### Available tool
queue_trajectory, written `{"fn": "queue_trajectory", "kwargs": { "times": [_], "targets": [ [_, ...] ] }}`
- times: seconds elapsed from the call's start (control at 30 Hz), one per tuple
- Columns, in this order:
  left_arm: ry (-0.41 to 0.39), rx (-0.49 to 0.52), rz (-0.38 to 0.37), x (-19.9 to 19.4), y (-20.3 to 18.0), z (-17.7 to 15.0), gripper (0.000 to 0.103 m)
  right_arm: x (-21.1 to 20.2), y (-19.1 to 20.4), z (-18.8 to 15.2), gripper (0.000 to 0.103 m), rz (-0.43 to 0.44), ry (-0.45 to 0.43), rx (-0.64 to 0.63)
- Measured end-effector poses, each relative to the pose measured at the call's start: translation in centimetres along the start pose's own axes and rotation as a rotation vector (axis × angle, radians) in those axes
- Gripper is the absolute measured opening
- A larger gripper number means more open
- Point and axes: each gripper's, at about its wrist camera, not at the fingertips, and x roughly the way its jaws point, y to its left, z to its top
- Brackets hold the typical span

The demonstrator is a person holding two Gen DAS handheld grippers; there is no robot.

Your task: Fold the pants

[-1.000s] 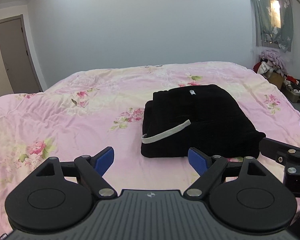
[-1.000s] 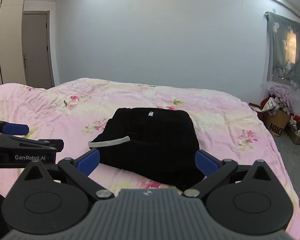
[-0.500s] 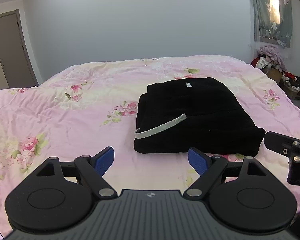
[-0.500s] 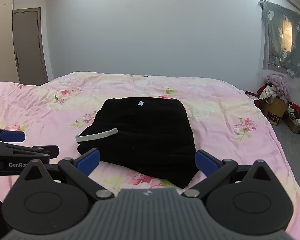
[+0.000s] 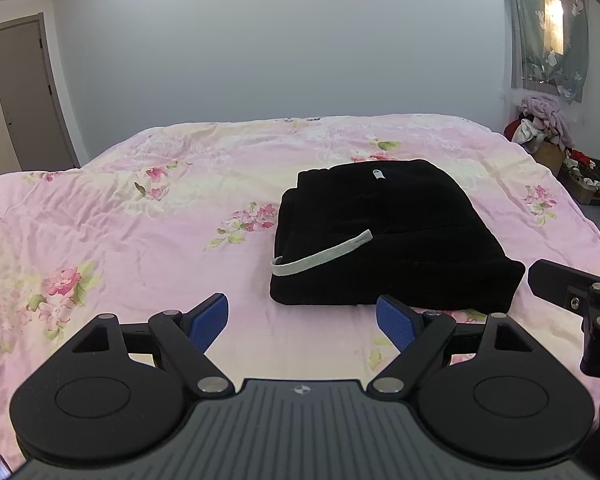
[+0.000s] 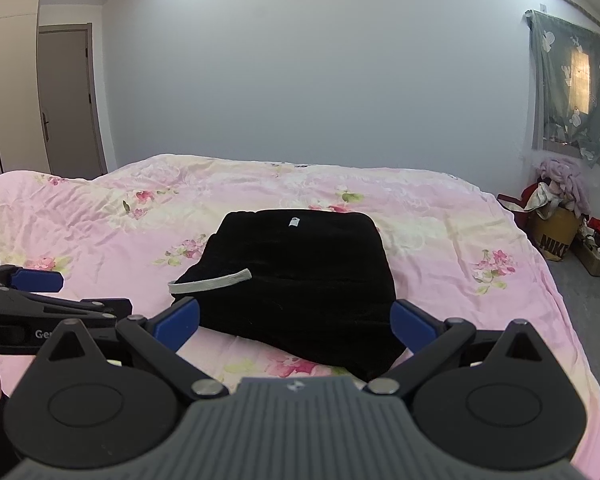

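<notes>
Black pants (image 5: 384,236) lie folded into a compact rectangle on the pink floral bed, with a grey-white drawstring (image 5: 320,258) across the near left corner. They also show in the right wrist view (image 6: 300,276). My left gripper (image 5: 302,320) is open and empty, held above the bed just short of the pants' near edge. My right gripper (image 6: 296,320) is open and empty, just before the pants' near right corner. The right gripper's side shows at the right of the left view (image 5: 572,300); the left gripper shows at the left of the right view (image 6: 40,304).
The pink floral quilt (image 5: 112,236) covers the whole bed. The bed's right edge (image 6: 556,292) drops to a grey floor with boxes and a clothes pile (image 6: 556,216). A door (image 6: 66,100) stands at the far left, a curtained window (image 6: 572,84) at the right.
Both grippers have drawn back and risen slightly from the folded pants, which now sit a little farther off. The pants have not moved. Both stay open.
</notes>
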Motion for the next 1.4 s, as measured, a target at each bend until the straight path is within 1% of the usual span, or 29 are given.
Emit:
{"fn": "queue_trajectory", "kwargs": {
  "times": [1.4],
  "targets": [
    [0.002,-0.02,0.016,-0.13,0.18,0.24,0.098,-0.26,0.25,0.31,0.098,0.025,-0.002,-0.007]
  ]
}}
